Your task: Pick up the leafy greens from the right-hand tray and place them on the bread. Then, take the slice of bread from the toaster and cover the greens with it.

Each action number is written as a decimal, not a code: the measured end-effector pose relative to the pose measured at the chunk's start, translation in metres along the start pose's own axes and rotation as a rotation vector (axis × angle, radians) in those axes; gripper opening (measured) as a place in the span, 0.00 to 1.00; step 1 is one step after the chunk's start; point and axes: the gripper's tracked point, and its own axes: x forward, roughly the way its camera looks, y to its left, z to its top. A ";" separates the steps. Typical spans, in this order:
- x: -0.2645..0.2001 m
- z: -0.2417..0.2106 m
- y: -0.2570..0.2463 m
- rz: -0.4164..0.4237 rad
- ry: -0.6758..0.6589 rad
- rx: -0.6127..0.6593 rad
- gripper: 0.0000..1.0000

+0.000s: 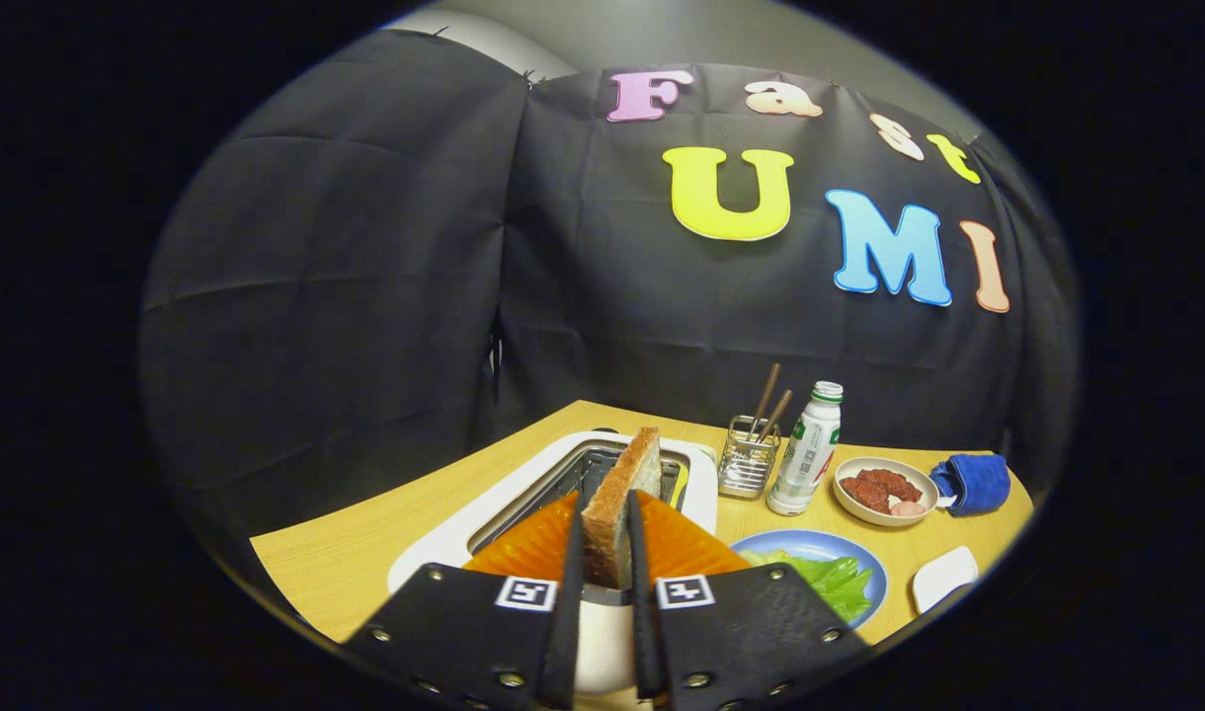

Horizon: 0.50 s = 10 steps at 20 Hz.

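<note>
At bottom middle of frame, gripper (602, 538) fingers squeeze bread slice (617, 509) from both sides. Slice stands upright, low end in slot of white toaster (696, 474). Lower right of frame: blue plate (864, 555) with leafy greens (835, 578), just right of fingers. Behind plate, middle right: wire holder with chopsticks (749, 459), white bottle (806, 449), bowl of red meat (884, 489), blue cloth (973, 482). All sit on wooden table (365, 553).
</note>
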 end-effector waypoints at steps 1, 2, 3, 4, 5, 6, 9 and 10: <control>0.002 -0.001 0.003 0.024 -0.007 0.014 0.15; 0.001 0.001 0.003 0.033 -0.023 0.027 0.08; 0.000 0.003 -0.001 0.031 -0.033 0.037 0.08; -0.002 0.004 -0.002 0.044 -0.034 0.039 0.08; -0.004 0.008 -0.002 0.048 -0.033 0.033 0.08; -0.006 0.012 -0.004 0.046 -0.040 0.030 0.08; -0.009 0.017 -0.004 0.051 -0.044 0.043 0.08; -0.010 0.022 -0.006 0.050 -0.050 0.040 0.08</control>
